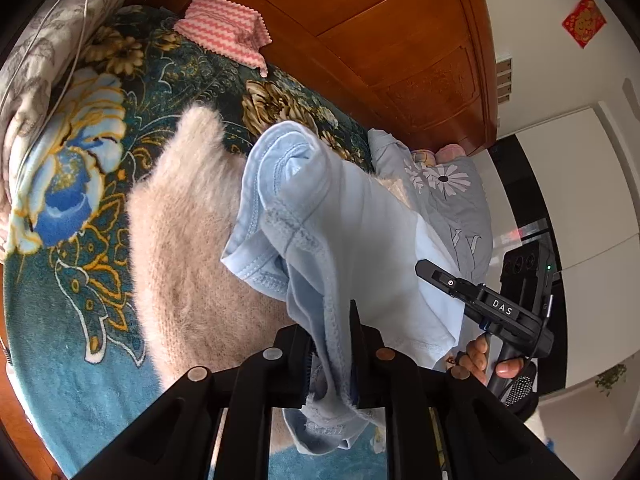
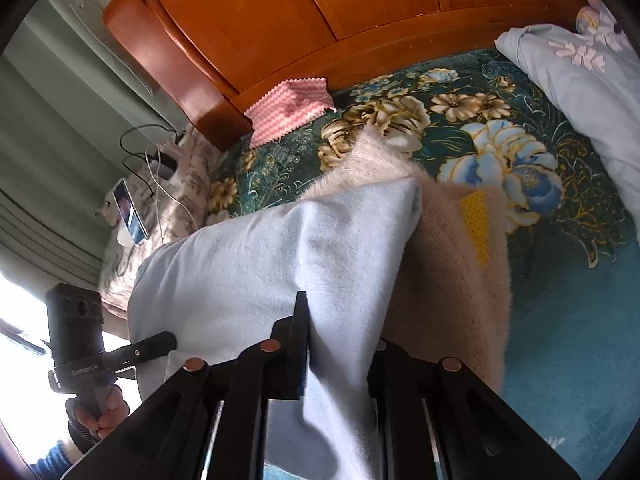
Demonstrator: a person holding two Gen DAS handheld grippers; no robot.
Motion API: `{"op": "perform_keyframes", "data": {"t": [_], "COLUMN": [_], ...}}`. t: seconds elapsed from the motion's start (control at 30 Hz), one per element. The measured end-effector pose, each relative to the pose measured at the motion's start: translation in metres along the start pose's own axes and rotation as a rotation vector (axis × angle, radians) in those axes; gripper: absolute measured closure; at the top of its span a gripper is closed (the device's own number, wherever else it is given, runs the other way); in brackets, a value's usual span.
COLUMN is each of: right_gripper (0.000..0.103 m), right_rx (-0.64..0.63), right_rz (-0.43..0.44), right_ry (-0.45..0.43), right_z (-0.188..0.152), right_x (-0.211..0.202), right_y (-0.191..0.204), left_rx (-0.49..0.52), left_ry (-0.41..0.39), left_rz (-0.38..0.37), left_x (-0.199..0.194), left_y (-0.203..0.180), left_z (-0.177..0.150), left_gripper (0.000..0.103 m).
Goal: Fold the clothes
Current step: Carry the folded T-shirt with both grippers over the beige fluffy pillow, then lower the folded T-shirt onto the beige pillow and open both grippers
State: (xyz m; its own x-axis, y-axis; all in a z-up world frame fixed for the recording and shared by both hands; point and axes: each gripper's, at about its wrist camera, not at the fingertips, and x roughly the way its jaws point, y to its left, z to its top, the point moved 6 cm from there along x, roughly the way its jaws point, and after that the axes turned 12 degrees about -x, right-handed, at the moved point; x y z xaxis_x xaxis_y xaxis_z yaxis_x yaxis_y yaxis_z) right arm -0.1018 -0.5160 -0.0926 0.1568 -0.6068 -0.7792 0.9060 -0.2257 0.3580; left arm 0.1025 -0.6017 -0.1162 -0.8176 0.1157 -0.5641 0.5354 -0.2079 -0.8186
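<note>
Pale blue garment (image 1: 352, 216), a soft knit piece with stitched hems, hung stretched between the two tongs above the bed. In the left wrist view its bunched, seamed edge ran straight down into the left gripper (image 1: 332, 344), whose two black fingers were pressed together on the cloth, a fold of it spilling out below them. The fabric rose from there and spread away toward the right gripper (image 1: 448, 280), seen at the far right edge of the garment with a hand (image 1: 486, 360) wrapped round its handle. In the right wrist view the same garment (image 2: 280, 264) filled the middle as a broad smooth sheet, and a strip of it passed between the fingers of the right gripper (image 2: 340, 344), which were clamped on it; one finger was partly hidden behind the cloth. The left gripper (image 2: 154, 346) showed at the lower left of that view, touching the garment's far edge, a hand (image 2: 106, 410) gripping it from below. Under the lifted garment lay a fuzzy cream sweater (image 1: 192, 240) spread flat on a teal floral blanket (image 1: 72, 184). A pink zigzag cloth (image 1: 226, 28) rested near the wooden headboard (image 1: 380, 20), well apart from the garment. A grey flowered pillow (image 2: 580, 92) sat at the right side of the bed, and a phone (image 2: 130, 210) with cables lay at the left.
</note>
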Motion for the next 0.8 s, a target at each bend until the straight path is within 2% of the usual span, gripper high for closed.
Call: {"op": "perform_keyframes", "data": {"t": [0.07,0.13,0.2,0.3,0.4,0.47,0.57,0.67,0.73,0.8], "right_gripper": [0.082,0.077,0.072,0.070,0.070,0.070,0.070,0.070,0.070,0.070], "right_rx": [0.016,0.028,0.041,0.069,0.066,0.011,-0.093,-0.207,-0.295,-0.332], "right_rz": [-0.001,-0.027,-0.057,-0.147,-0.278,-0.328,-0.289,-0.203,-0.189,-0.225], "right_ry": [-0.008,-0.013,-0.019,-0.036,-0.057,-0.066,-0.079,-0.081,-0.067,-0.046], "right_z": [0.000,-0.001,-0.001,-0.003,0.000,0.005,0.009,0.000,-0.013,-0.025], "right_x": [-0.005,-0.012,-0.020,-0.039,-0.059,-0.065,-0.058,-0.039,-0.029,-0.023], "right_y": [-0.003,-0.009,-0.015,-0.027,-0.032,-0.017,0.028,0.078,0.099,0.096], "left_rx": [-0.004,0.002,0.010,0.035,0.130,0.202,0.311,0.415,0.433,0.432], "left_ry": [0.004,-0.014,-0.038,-0.091,-0.170,-0.194,-0.206,-0.182,-0.157,-0.148], "left_rz": [0.022,0.066,0.097,0.170,0.279,0.297,0.289,0.266,0.293,0.309], "left_x": [-0.004,-0.012,-0.024,-0.045,-0.064,-0.066,-0.058,-0.034,-0.020,-0.015], "left_y": [0.001,0.003,0.006,0.008,-0.003,-0.024,-0.061,-0.088,-0.084,-0.077], "left_z": [-0.002,0.000,0.000,0.004,0.009,0.009,0.005,-0.005,-0.009,-0.011], "left_gripper": [0.078,0.064,0.062,0.060,0.059,0.059,0.058,0.053,0.053,0.053]}}
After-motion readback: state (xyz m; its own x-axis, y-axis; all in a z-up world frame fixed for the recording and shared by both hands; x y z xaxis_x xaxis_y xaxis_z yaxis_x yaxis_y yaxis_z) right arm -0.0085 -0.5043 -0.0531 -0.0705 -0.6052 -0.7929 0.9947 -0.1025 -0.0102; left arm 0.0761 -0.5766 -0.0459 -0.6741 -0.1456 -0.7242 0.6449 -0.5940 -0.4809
